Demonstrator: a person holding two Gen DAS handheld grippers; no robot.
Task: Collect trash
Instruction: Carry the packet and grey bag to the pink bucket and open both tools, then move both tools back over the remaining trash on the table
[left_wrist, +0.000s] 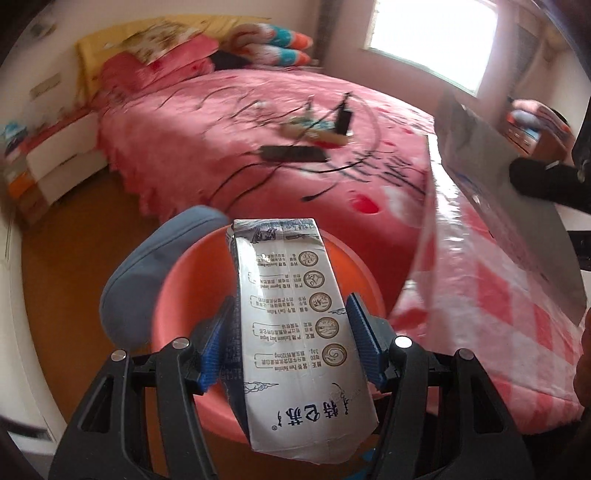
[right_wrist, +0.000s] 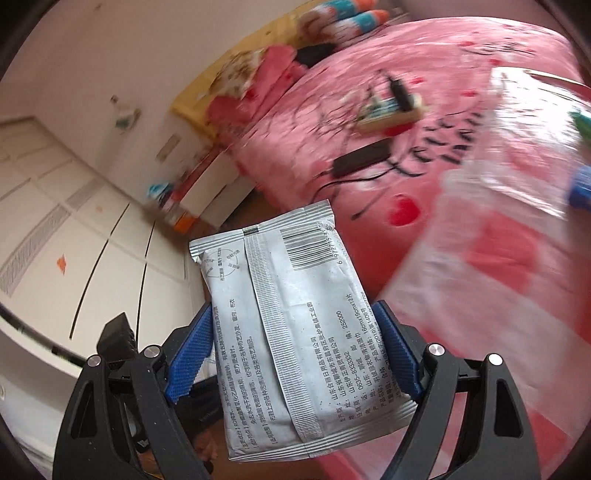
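My left gripper (left_wrist: 290, 343) is shut on a white milk carton (left_wrist: 295, 325) with printed text, holding it over an orange-pink basin (left_wrist: 184, 291) on the floor. My right gripper (right_wrist: 295, 350) is shut on a silver-white wipes packet (right_wrist: 288, 325), barcode side up, held in the air beside the bed. The same packet (left_wrist: 498, 177) shows at the right edge of the left wrist view, above the checked cloth.
A pink bed (left_wrist: 229, 122) carries a black power strip (left_wrist: 293, 153), cables and small boxes (left_wrist: 314, 129). A blue-grey cushion (left_wrist: 147, 269) lies next to the basin. A pink checked cloth (left_wrist: 498, 314) covers a surface at right. White cabinets (right_wrist: 74, 229) stand at left.
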